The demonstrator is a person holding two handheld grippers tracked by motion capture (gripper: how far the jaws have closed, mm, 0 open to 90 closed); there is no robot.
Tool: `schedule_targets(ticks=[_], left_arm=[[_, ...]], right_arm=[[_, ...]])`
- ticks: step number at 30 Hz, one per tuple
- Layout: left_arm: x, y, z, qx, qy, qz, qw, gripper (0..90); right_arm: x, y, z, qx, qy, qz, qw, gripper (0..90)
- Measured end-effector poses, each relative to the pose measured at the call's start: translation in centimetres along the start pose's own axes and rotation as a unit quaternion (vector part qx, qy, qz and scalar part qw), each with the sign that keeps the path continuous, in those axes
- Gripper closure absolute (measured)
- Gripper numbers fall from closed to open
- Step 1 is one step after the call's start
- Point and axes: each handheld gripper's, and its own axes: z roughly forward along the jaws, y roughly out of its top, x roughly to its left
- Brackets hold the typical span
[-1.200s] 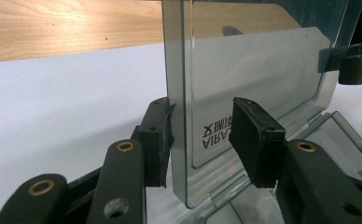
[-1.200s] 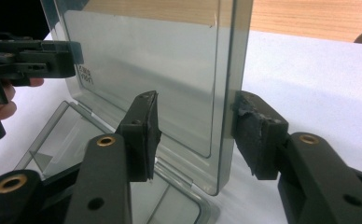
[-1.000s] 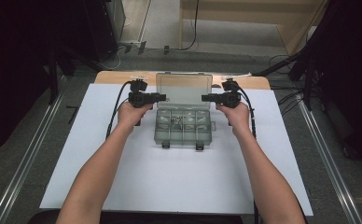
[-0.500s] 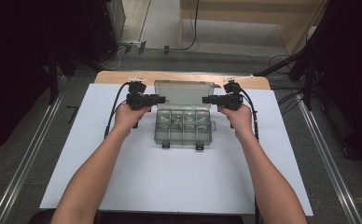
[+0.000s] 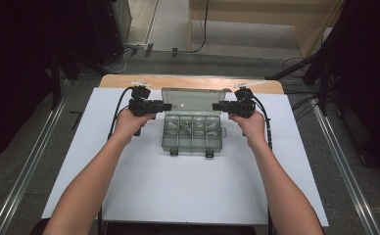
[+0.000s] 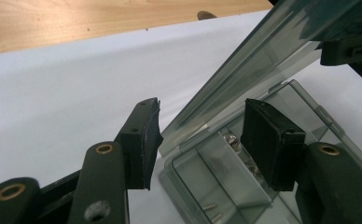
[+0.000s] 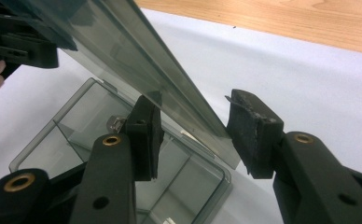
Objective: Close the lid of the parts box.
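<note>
A clear plastic compartment box (image 5: 193, 133) lies near the middle of a white sheet (image 5: 188, 196) that covers the wooden tabletop (image 5: 188, 81). Its hinged lid (image 5: 192, 100) stands raised at the far side, tilted back past the box.

The left gripper (image 5: 162, 106) is held level at the lid's left edge and the right gripper (image 5: 218, 106) at its right edge, each pointing inward toward the other.

In the left gripper view, the left gripper (image 6: 200, 140) straddles the lid (image 6: 263, 60) near the box corner: one pad lies outside the lid, the other over the open compartments. The jaws have just been opening; a gap shows on both sides of the lid edge, and neither pad presses on it.

In the right gripper view, the right gripper (image 7: 193, 135) likewise has the lid (image 7: 137, 60) passing between its jaws. The jaws stand apart with the panel between them, and clear space shows between the lid and the outer pad; contact at the inner pad cannot be told.

Small metal screws (image 6: 233, 140) lie in the compartments of the box (image 6: 216, 186). In the high view, small parts show in the row of compartments nearest the lid, and two dark latches (image 5: 209, 153) project from the near edge of the box.
</note>
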Motion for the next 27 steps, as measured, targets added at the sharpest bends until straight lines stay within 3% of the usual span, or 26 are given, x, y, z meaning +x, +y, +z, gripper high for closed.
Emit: schedule_targets(ticks=[7,10,13,16,22,27], left_arm=[[0.7,-0.1,-1.6,0.025,0.003,-0.006,0.9997,42.1],[1.3,-0.1,-2.6,0.023,0.007,-0.005,0.9997,42.3],[1.8,0.1,-3.4,0.017,0.006,-0.018,0.9997,42.6],[2.1,0.6,-3.9,0.029,0.015,-0.022,0.9992,45.2],[1.8,2.6,-4.5,0.028,0.02,-0.043,0.9985,61.1],[0.9,3.9,-4.2,0.019,0.007,-0.024,0.9995,71.8]], right_arm=[[0.0,0.0,-0.1,0.001,0.002,0.0,1.0,54.6],[0.2,-0.1,-0.1,0.001,0.003,-0.001,1.0,53.8],[0.3,-0.1,-0.2,0.001,0.001,-0.006,1.0,53.3],[0.4,-0.1,-0.2,0.002,0.002,-0.008,1.0,52.7],[0.5,-0.2,-0.3,0.002,0.005,-0.008,1.0,50.8],[0.5,-0.2,-0.3,0.001,0.004,-0.013,0.9999,50.5]])
